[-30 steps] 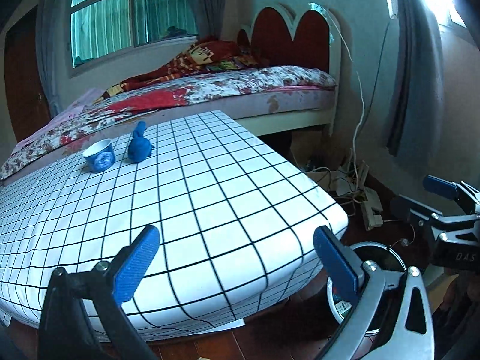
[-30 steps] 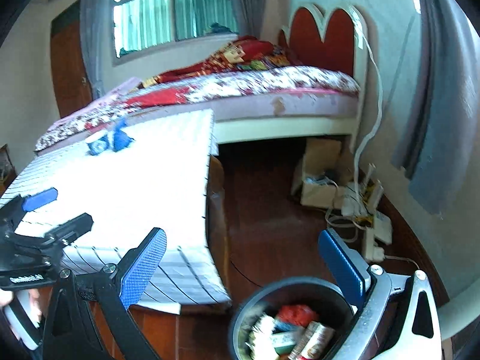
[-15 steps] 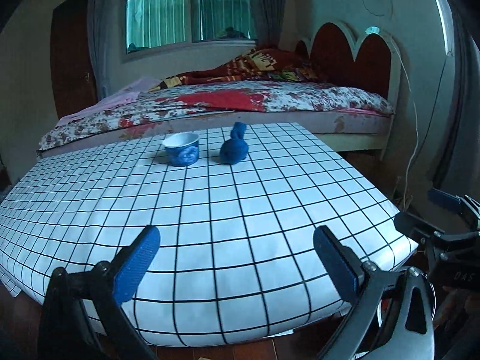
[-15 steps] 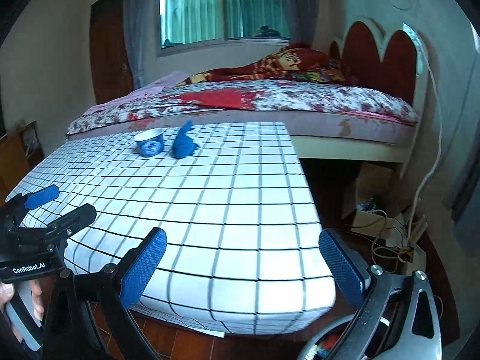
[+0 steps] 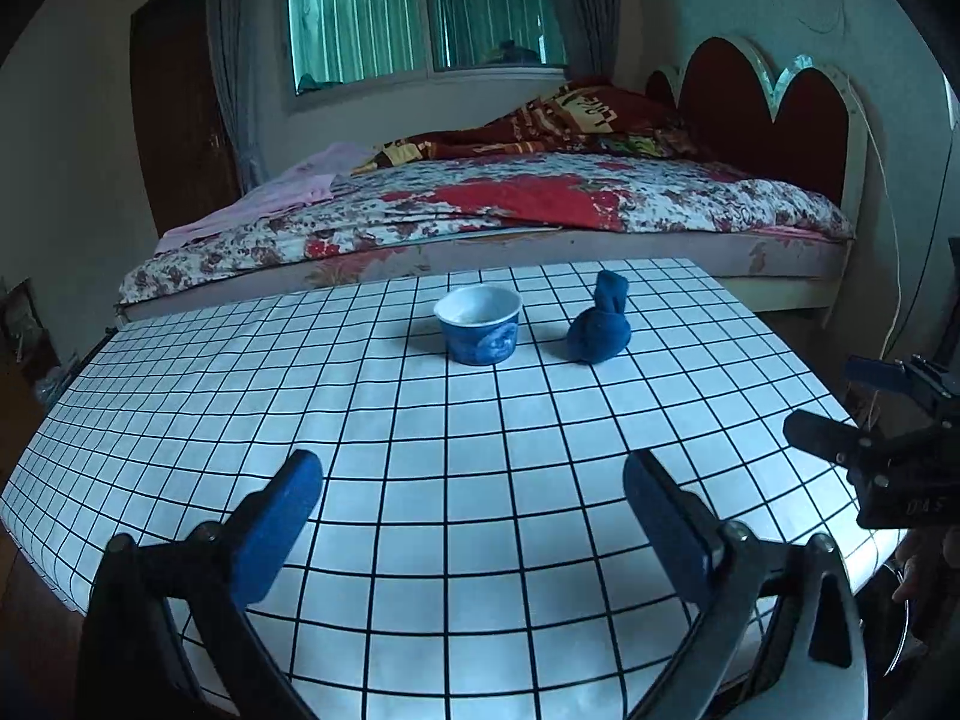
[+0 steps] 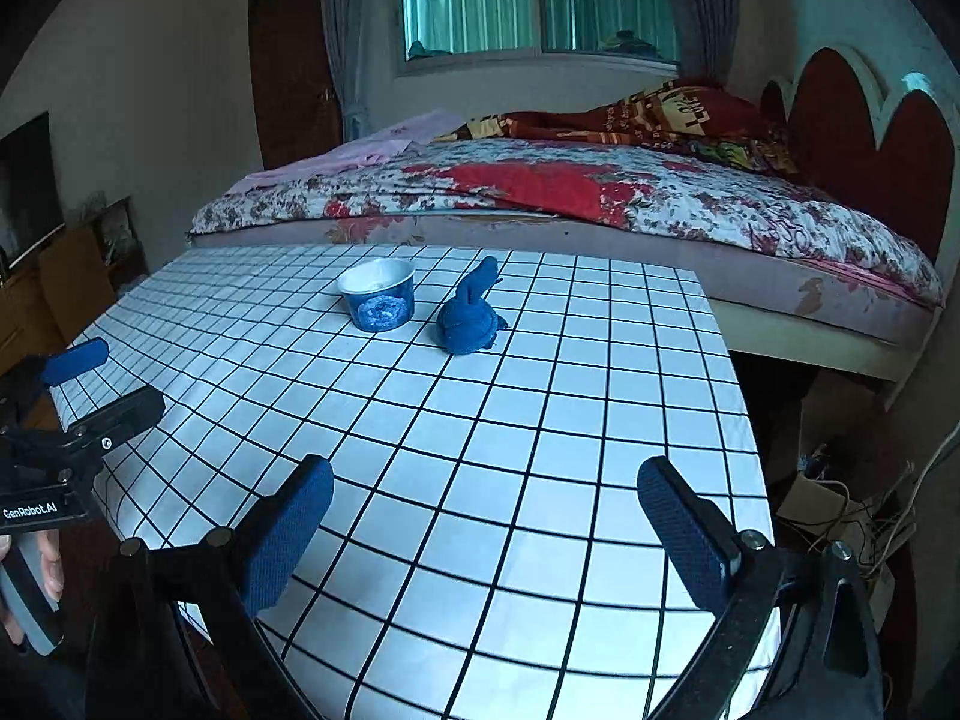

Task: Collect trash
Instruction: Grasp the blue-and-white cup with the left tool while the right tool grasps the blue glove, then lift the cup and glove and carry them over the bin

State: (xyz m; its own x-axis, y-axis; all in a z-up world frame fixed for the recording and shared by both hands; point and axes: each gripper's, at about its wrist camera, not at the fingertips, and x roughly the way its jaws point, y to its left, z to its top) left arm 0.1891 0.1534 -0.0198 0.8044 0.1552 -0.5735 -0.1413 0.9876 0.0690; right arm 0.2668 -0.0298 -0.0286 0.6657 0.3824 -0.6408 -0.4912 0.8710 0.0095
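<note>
A blue paper cup (image 5: 478, 324) with a white inside stands upright on the far part of the checked table (image 5: 420, 480). Just to its right lies a knotted dark blue bundle (image 5: 600, 330). My left gripper (image 5: 468, 474) hovers over the near half of the table, well short of both; its jaws are wide and closing, with nothing between them. My right gripper (image 6: 486, 474) is open and empty over the table's near right part, with the cup (image 6: 378, 294) and the bundle (image 6: 468, 318) far ahead. Each gripper shows at the edge of the other's view.
Behind the table stands a bed (image 5: 540, 204) with a floral cover and a red headboard (image 6: 870, 138). To the table's right, the floor holds a cardboard box and tangled cables (image 6: 840, 498). A hand (image 6: 36, 576) grips the left tool's handle.
Both views swung left, away from the bin and the cables on the floor, and onto the table top. The cup and the blue bundle now lie near the middle of each view.
</note>
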